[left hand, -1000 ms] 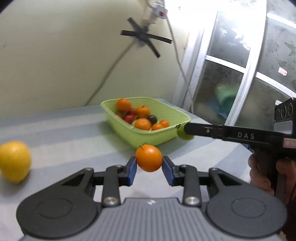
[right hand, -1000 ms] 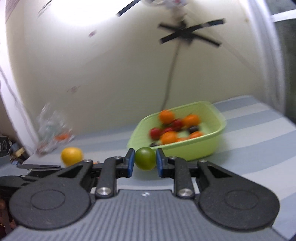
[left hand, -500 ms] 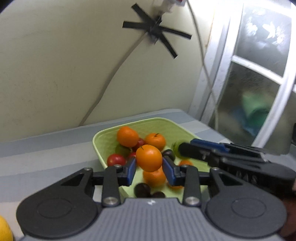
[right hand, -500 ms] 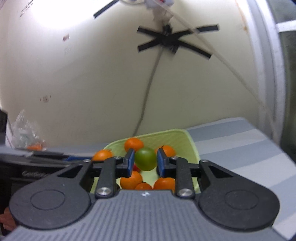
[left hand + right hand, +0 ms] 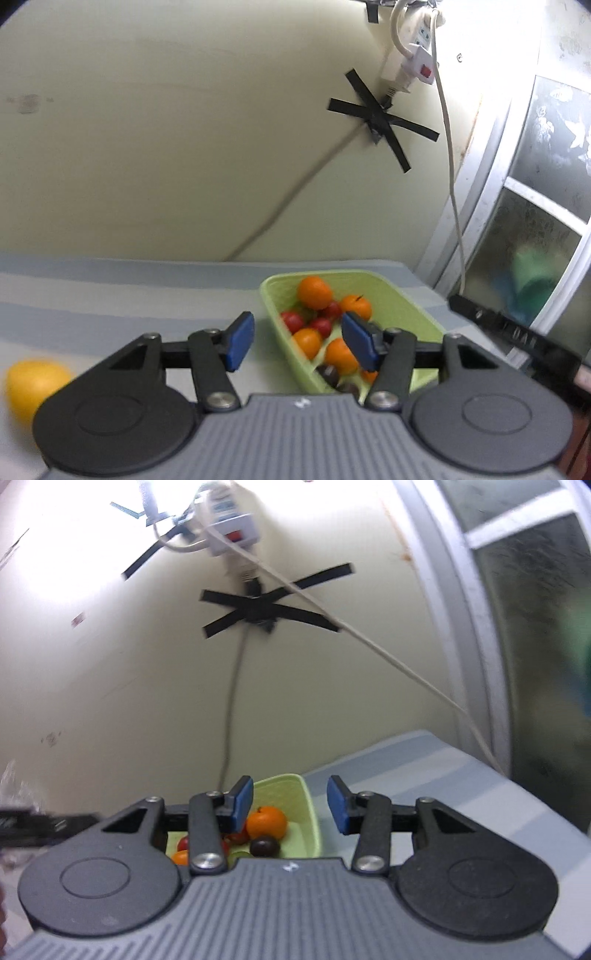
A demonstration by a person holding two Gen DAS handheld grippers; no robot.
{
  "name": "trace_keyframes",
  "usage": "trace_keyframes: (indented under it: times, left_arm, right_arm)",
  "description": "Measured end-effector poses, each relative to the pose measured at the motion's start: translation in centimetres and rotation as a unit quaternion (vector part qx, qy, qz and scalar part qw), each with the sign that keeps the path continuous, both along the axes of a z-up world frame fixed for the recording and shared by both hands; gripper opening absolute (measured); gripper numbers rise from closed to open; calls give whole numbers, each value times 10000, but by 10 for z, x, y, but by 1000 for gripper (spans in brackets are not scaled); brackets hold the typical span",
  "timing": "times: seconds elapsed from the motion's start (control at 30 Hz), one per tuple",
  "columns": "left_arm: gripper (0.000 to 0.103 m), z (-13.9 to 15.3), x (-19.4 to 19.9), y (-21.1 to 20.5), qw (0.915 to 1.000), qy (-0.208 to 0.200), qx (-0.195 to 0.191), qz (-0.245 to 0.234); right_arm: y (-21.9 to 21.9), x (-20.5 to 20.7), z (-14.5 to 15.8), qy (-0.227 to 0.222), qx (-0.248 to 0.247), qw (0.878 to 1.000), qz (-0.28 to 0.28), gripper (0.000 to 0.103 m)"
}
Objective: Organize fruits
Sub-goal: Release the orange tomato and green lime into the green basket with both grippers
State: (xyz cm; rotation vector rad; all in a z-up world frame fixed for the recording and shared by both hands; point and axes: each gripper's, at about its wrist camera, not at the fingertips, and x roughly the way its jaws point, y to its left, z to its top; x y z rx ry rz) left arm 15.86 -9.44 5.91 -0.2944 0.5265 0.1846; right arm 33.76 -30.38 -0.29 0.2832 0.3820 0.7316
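Note:
A light green basket (image 5: 391, 295) sits on the striped table and holds several oranges (image 5: 314, 292), red tomatoes (image 5: 291, 320) and dark plums (image 5: 328, 373). My left gripper (image 5: 297, 341) is open and empty, over the basket's near left rim. My right gripper (image 5: 290, 805) is open and empty above the basket (image 5: 308, 808), where an orange (image 5: 266, 821), a dark plum (image 5: 264, 846) and a bit of green fruit (image 5: 238, 855) show. A yellow lemon (image 5: 35, 386) lies on the table at the far left.
The right gripper's black body (image 5: 517, 338) reaches in from the right of the left wrist view. The wall behind carries a taped cable (image 5: 380, 118) and a power strip (image 5: 410, 59). A window frame (image 5: 491, 206) stands at the right. A clear bag (image 5: 14, 790) lies at far left.
Both grippers opened: the left let go of its orange and the right let go of its green fruit over the basket. Both have pulled back and tilted up a little.

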Motion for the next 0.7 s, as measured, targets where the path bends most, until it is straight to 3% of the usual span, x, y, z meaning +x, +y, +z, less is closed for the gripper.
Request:
trace_keyframes:
  times: [0.17, 0.33, 0.43, 0.53, 0.63, 0.7]
  left_arm:
    - [55, -7, -44, -19, 9987, 251, 411, 185]
    - [55, -19, -72, -34, 9974, 527, 418, 269]
    - [58, -26, -83, -38, 9966, 652, 349, 352]
    - [60, -31, -98, -41, 9960, 673, 351, 472]
    - [65, -35, -111, -47, 9957, 666, 385, 520]
    - [77, -38, -119, -50, 9954, 655, 433, 542]
  right_arm:
    - [-10, -30, 0, 235, 49, 9996, 155, 51]
    - [-16, -76, -13, 748, -5, 9965, 384, 52]
    - [-16, -97, -17, 1119, -105, 9922, 539, 58]
    - [-13, -115, -16, 1238, -236, 9897, 680, 60]
    - [-14, -130, -12, 1188, -246, 9903, 684, 64]
    - [-17, -137, -11, 1198, -225, 9903, 664, 64]
